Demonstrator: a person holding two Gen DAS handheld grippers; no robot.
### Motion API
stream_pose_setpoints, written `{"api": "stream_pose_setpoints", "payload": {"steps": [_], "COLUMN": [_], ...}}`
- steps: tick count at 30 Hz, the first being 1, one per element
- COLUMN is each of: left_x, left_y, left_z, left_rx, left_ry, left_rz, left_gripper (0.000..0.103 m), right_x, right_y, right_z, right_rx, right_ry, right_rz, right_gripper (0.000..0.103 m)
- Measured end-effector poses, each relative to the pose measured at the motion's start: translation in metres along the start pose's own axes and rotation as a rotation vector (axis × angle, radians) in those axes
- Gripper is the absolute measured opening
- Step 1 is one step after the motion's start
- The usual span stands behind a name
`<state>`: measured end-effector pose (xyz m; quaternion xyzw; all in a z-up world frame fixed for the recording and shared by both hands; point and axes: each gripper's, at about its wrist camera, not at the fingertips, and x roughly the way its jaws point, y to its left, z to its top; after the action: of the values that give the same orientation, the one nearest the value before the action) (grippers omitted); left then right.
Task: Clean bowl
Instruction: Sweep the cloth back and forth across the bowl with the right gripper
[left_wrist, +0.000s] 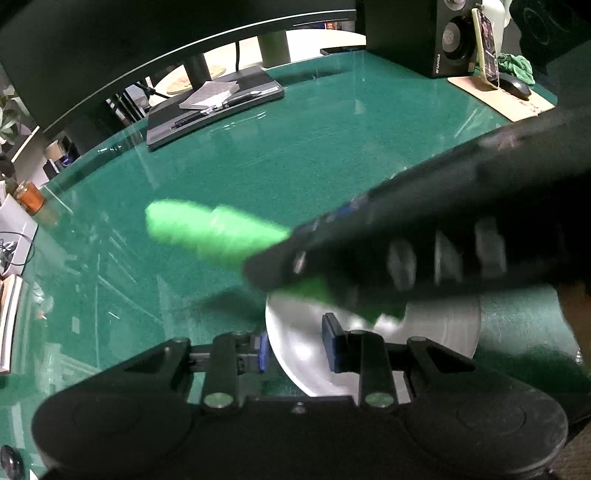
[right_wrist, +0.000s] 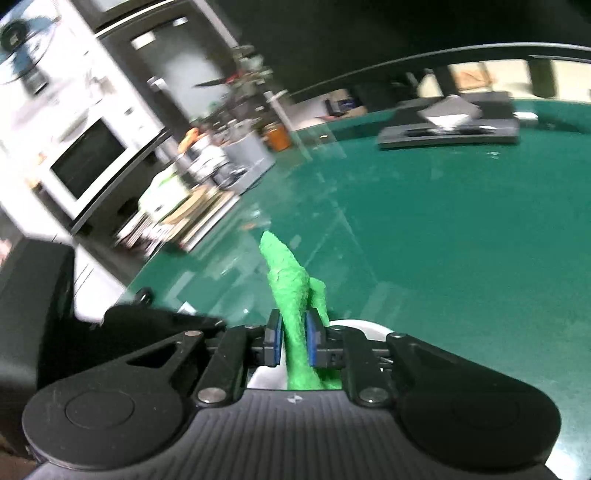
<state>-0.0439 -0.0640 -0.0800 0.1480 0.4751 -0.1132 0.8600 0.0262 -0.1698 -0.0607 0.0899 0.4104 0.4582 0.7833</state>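
A shiny metal bowl (left_wrist: 443, 325) sits on the green glass table close to the camera. My left gripper (left_wrist: 297, 347) is shut on its rim, with one blue pad outside the wall and one inside. My right gripper (right_wrist: 293, 339) is shut on a bright green cloth (right_wrist: 286, 280), whose end sticks up past the pads. In the left wrist view the right gripper's blurred black body (left_wrist: 406, 229) crosses above the bowl. The green cloth (left_wrist: 207, 229) pokes out to the left there, and more of it hangs down into the bowl. The bowl's rim (right_wrist: 369, 326) shows just beneath the right fingers.
A monitor stand base (left_wrist: 214, 107) with paper and pens lies at the back of the table (left_wrist: 332, 155). A speaker (left_wrist: 443, 37), phone (left_wrist: 487, 48), mouse (left_wrist: 515, 86) and another green rag (left_wrist: 517, 64) are back right. An orange jar (left_wrist: 31, 197) and books crowd the left edge.
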Motion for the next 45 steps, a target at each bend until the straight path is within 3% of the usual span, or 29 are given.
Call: {"api": "stream_pose_setpoints", "payload": {"steps": [5, 8, 13, 16, 19, 25, 28, 31, 34, 36, 45], "left_x": [0.001, 0.001, -0.005, -0.013, -0.015, 0.001, 0.002, 0.002, 0.002, 0.002, 0.001], "left_y": [0.002, 0.003, 0.0, 0.002, 0.007, -0.001, -0.002, -0.002, -0.002, -0.002, -0.003], "left_z": [0.0, 0.0, -0.006, -0.008, -0.001, 0.004, 0.003, 0.002, 0.001, 0.001, 0.002], "left_rx": [-0.014, -0.022, -0.015, -0.018, -0.038, 0.029, 0.025, 0.02, 0.012, 0.002, -0.001], "left_ry": [-0.004, -0.005, 0.01, 0.005, -0.024, -0.006, -0.003, -0.001, -0.002, -0.002, -0.002], "left_rz": [0.022, 0.027, 0.024, -0.034, -0.032, -0.022, -0.026, -0.031, -0.027, -0.026, -0.015], "left_gripper": [0.029, 0.029, 0.029, 0.03, 0.032, 0.029, 0.029, 0.029, 0.029, 0.029, 0.029], "right_x": [-0.014, -0.019, -0.031, -0.036, -0.039, -0.035, -0.024, -0.008, -0.001, 0.0, -0.033], "right_y": [-0.017, -0.027, -0.041, -0.044, -0.043, -0.029, -0.017, -0.002, 0.0, -0.003, -0.044], "right_z": [0.003, 0.003, 0.0, -0.002, -0.005, -0.004, -0.004, -0.005, -0.004, -0.004, -0.007], "right_rx": [0.066, 0.086, 0.155, 0.167, 0.148, 0.049, -0.033, -0.102, -0.074, -0.048, 0.127], "right_ry": [-0.053, -0.072, -0.112, -0.13, -0.134, -0.131, -0.095, -0.058, -0.028, -0.022, -0.091], "right_rz": [-0.062, -0.145, -0.146, -0.153, -0.168, -0.211, -0.188, -0.096, -0.008, 0.021, -0.104], "right_gripper": [0.004, 0.019, 0.018, 0.015, 0.014, 0.014, 0.014, 0.014, 0.013, 0.007, 0.011]}}
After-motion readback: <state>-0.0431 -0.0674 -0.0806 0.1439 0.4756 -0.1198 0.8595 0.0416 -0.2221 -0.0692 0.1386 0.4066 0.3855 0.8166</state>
